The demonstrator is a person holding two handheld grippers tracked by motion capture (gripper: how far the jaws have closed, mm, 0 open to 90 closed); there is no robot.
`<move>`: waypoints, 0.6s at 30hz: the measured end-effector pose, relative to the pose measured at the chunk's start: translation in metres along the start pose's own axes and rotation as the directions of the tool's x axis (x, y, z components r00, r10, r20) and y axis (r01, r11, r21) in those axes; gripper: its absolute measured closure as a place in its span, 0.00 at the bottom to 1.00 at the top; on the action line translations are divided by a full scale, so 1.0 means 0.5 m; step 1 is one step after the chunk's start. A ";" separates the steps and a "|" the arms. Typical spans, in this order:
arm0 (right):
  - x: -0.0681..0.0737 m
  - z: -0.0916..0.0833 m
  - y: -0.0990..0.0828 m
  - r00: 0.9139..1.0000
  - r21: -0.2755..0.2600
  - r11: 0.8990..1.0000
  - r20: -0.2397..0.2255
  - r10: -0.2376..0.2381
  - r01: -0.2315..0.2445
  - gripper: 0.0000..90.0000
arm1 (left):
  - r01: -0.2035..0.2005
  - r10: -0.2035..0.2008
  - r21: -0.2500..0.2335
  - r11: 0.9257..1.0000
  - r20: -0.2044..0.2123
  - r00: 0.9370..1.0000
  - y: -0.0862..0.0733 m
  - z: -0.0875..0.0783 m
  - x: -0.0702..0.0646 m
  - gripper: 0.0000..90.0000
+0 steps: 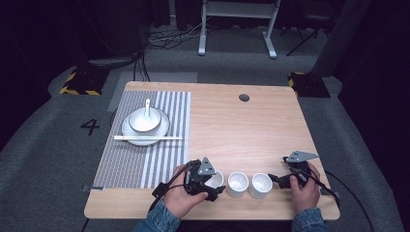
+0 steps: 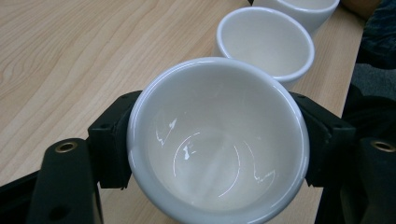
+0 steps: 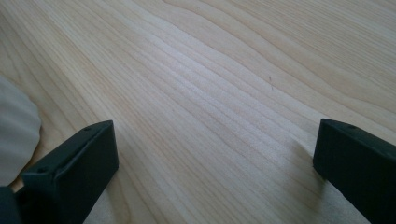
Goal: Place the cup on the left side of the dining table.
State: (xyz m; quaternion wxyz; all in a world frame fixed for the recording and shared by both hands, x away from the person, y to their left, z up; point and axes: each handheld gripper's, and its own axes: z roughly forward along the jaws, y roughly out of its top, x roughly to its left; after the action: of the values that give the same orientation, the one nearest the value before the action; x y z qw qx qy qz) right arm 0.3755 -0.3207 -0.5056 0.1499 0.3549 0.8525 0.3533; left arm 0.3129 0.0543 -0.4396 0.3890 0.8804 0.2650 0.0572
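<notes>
- The left gripper (image 1: 211,186) partly hides the nearest cup (image 2: 218,140), its jaws clamped on the cup's sides.
- Three white cups stand in a row near the surface's (image 1: 251,130) front edge.
- The right gripper (image 1: 282,180) has wide jaws over bare wood.
- Farther off, one bowl (image 1: 144,120), one spoon (image 1: 147,107) and chopsticks (image 1: 148,138) whose number is unclear.

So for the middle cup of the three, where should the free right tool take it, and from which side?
Take the middle cup across its round wall just under the rim, coming from above and the near edge. It stands upright and handleless, with neighbouring cups close on both sides, so the open right tool probably fits best front-to-back.
</notes>
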 end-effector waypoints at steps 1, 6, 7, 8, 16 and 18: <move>0.000 0.000 0.000 1.000 0.000 1.000 0.000 -0.001 0.001 0.00 | 0.000 0.000 -0.003 1.000 -0.002 1.000 0.001 -0.004 0.001 0.30; 0.000 0.000 0.000 1.000 -0.001 1.000 -0.001 0.000 0.000 0.00 | 0.014 -0.015 -0.035 0.999 -0.020 1.000 0.007 -0.026 0.008 0.30; 0.000 0.000 0.000 1.000 0.000 1.000 0.000 -0.001 0.001 0.00 | 0.013 -0.015 -0.039 0.999 -0.028 0.999 0.007 -0.031 0.011 0.30; 0.000 0.000 0.000 1.000 -0.001 1.000 -0.001 -0.001 0.001 0.00 | 0.016 -0.017 -0.045 0.999 -0.032 0.999 0.008 -0.035 0.013 0.30; 0.000 0.000 0.000 1.000 -0.001 1.000 -0.001 0.000 0.000 0.00 | 0.033 -0.040 -0.099 0.995 -0.068 0.997 0.012 -0.060 0.025 0.30; 0.000 0.000 0.000 1.000 0.000 1.000 0.000 0.000 0.000 0.00 | 0.036 -0.045 -0.109 0.993 -0.077 0.996 0.013 -0.066 0.029 0.30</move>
State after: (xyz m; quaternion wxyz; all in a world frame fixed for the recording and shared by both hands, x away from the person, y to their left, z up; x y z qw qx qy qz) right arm 0.3755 -0.3207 -0.5056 0.1500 0.3548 0.8525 0.3534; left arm 0.3175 0.0798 -0.4135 0.4260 0.8497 0.2947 0.0986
